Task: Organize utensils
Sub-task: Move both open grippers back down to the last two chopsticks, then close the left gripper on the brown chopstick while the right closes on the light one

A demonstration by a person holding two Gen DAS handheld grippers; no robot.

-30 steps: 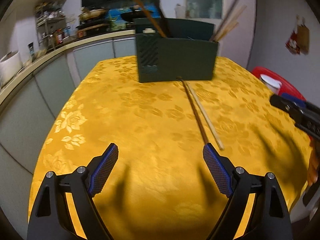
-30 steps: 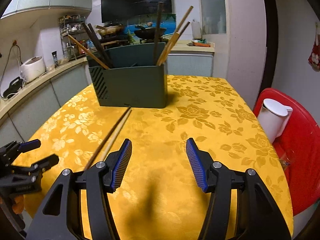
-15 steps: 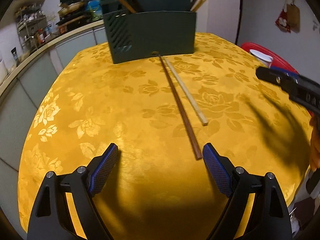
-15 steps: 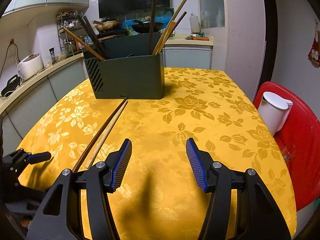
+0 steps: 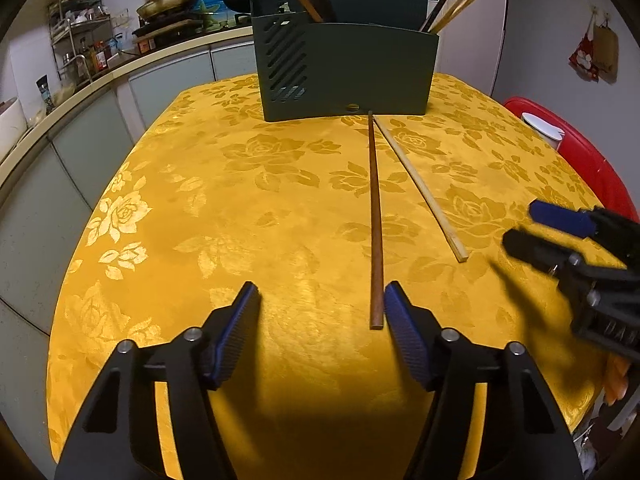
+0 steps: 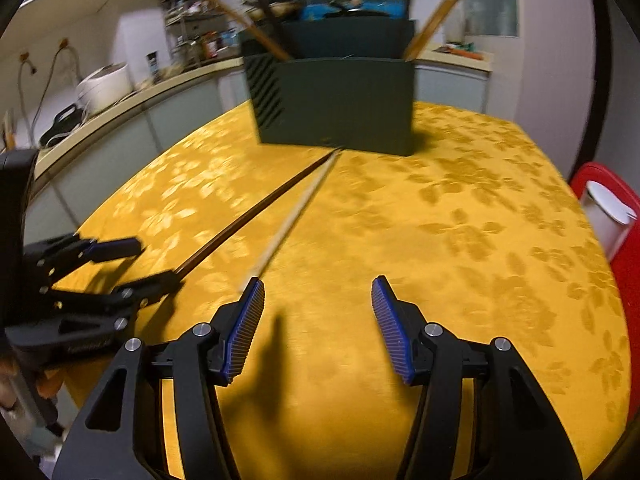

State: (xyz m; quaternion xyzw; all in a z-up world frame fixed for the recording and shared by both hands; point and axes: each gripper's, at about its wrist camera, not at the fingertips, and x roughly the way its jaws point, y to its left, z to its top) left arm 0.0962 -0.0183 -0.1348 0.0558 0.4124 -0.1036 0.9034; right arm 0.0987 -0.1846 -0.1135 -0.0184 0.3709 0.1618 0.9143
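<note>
A dark brown chopstick [image 5: 375, 216] and a pale wooden chopstick [image 5: 420, 186] lie side by side on the yellow tablecloth [image 5: 200, 208], running from the dark green utensil holder [image 5: 348, 68] toward me. The holder contains several chopsticks. My left gripper [image 5: 320, 312] is open, with the brown chopstick's near end just inside its right finger. My right gripper [image 6: 318, 304] is open, with the pale chopstick's [image 6: 296, 216] near end at its left fingertip. The right gripper also shows in the left wrist view [image 5: 536, 228], and the left gripper in the right wrist view [image 6: 132, 264].
A red stool with a white container [image 6: 608, 208] stands to the right of the table. A kitchen counter [image 5: 80, 84] with a rice cooker [image 6: 104, 84], jars and pans runs along the left and back.
Both grippers have moved in toward the near ends of the two chopsticks. The right gripper swung left. Both stayed open.
</note>
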